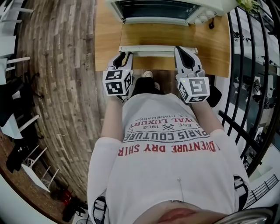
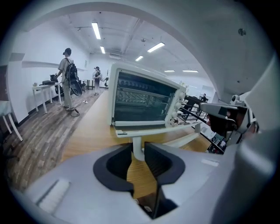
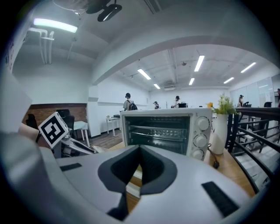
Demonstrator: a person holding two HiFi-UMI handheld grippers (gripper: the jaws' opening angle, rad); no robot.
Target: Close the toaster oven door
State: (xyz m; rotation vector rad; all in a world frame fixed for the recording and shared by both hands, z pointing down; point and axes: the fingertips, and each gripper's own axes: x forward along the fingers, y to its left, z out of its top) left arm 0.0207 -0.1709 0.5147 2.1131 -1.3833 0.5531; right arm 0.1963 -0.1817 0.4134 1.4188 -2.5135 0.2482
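The white toaster oven (image 1: 157,11) stands at the back of the wooden table, its glass door (image 1: 157,35) folded down flat towards me. The white door handle (image 1: 153,50) runs along the door's near edge. My left gripper (image 1: 125,56) is at the handle's left end. In the left gripper view, my left gripper (image 2: 138,151) is shut on the handle's white post, with the bar (image 2: 183,139) running off to the right. My right gripper (image 1: 180,51) lies over the handle's right end. Seen in its own view, the right gripper (image 3: 139,151) has its tips together, and the handle (image 3: 132,189) shows below the jaws.
The table (image 1: 107,39) ends just in front of my body. A white vase with a plant (image 3: 218,131) and a dark cable plug (image 3: 215,165) sit right of the oven. A black railing (image 1: 249,87) runs along the right. People (image 2: 68,78) stand far off.
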